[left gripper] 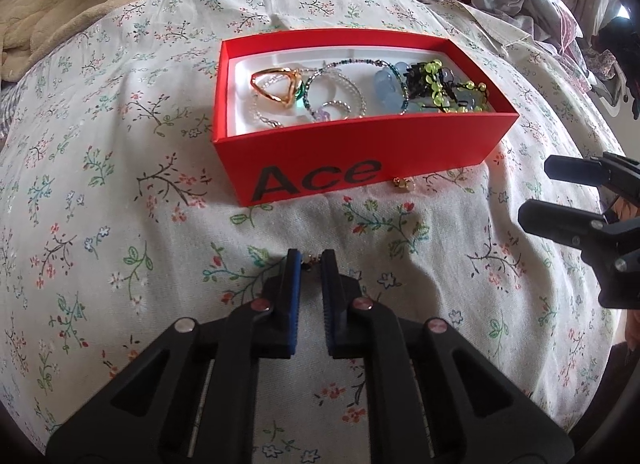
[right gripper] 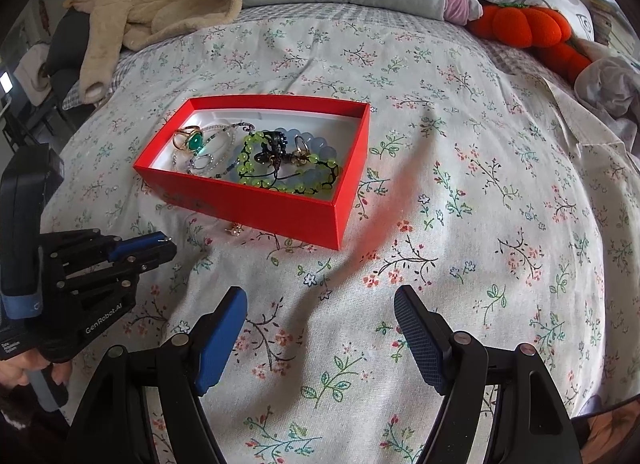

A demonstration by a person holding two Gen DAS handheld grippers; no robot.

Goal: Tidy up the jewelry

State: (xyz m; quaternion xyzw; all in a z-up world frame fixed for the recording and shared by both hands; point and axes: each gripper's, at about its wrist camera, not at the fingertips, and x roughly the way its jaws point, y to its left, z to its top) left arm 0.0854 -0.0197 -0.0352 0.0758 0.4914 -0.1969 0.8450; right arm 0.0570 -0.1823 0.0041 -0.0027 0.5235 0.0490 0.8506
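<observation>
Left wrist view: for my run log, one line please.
left gripper: shut on tiny metal trinket | right gripper: open, empty | red cardboard box: holds jewellery | small gold piece: on bedspread

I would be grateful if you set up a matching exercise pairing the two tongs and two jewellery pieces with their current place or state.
1 left tongs
2 right tongs
3 green-stone ring
4 small gold trinket

A inside the red box
B on the bedspread beside the box
C open, empty
D shut on a tiny piece

Pairs: 1-D, 2-C, 3-A, 4-B.
</observation>
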